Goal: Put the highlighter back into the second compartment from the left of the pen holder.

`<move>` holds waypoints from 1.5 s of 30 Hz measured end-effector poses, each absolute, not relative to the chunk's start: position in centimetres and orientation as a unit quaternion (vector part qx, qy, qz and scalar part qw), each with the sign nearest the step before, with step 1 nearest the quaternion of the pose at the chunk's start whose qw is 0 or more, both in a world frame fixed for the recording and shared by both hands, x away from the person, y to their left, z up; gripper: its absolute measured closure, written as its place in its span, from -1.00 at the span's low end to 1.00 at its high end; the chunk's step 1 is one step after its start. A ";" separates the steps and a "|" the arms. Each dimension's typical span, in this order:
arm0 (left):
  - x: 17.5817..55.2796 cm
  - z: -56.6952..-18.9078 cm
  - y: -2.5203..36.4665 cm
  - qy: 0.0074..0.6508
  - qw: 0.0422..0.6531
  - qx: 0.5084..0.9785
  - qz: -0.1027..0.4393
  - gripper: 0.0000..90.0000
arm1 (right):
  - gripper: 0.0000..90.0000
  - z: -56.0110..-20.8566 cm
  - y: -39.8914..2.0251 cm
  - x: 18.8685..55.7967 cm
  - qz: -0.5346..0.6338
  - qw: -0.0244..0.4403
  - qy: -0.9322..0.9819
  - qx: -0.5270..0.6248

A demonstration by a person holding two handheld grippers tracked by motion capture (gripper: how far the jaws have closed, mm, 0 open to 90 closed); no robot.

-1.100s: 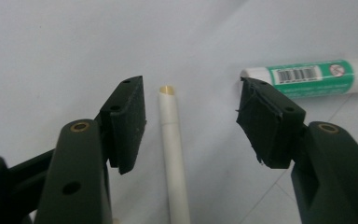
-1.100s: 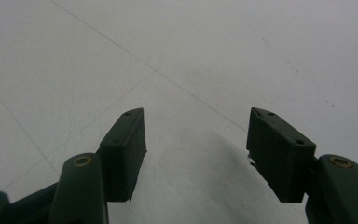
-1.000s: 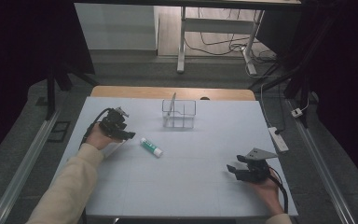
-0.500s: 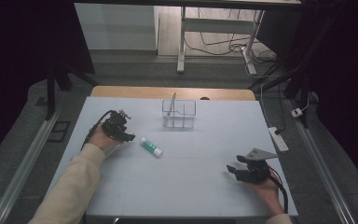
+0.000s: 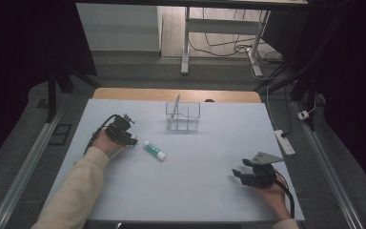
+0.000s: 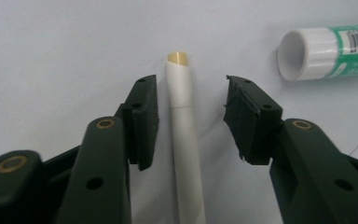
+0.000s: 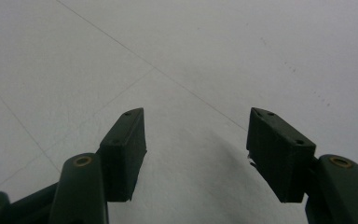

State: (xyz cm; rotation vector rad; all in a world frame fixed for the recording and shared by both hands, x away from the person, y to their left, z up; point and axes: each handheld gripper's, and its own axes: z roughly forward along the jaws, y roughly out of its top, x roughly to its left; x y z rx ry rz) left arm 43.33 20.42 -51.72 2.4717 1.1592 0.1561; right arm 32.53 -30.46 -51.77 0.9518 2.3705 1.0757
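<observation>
A white pen point(image 6: 184, 140) with a gold tip lies on the table between the jaws of my left gripper point(image 6: 191, 121). Its jaws have just been closing around the pen, and a gap still shows on each side, so the pads are off it. Seen from above, that left gripper point(image 5: 132, 140) sits at the table's left. A green and white glue stick point(image 5: 154, 150) lies just right of it, its white cap point(image 6: 307, 53) at the upper right of the left gripper view. My right gripper point(image 5: 238, 175) rests open at the front right, with nothing between its fingers point(image 7: 123, 154).
A clear plastic organiser box point(image 5: 183, 117) with something thin leaning in it stands at the back middle of the white table point(image 5: 195, 191). A power strip point(image 5: 285, 141) lies off the table's right edge.
My left gripper's jaws have narrowed around the pen and the hand has shifted slightly. The right gripper has not moved.
</observation>
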 end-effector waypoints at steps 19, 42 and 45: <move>43.6 -51.7 20.9 0.431 0.202 0.877 0.060 0.74 | -0.19 -51.7 -30.6 32.5 0.376 0.188 0.842 0.339; 42.4 -49.7 21.9 0.419 0.247 0.869 0.087 0.75 | -0.19 -51.8 -30.8 32.6 0.371 0.190 0.843 0.340; 42.1 -49.2 22.2 0.417 0.258 0.867 0.089 0.75 | -0.19 -51.8 -30.8 32.6 0.374 0.190 0.841 0.341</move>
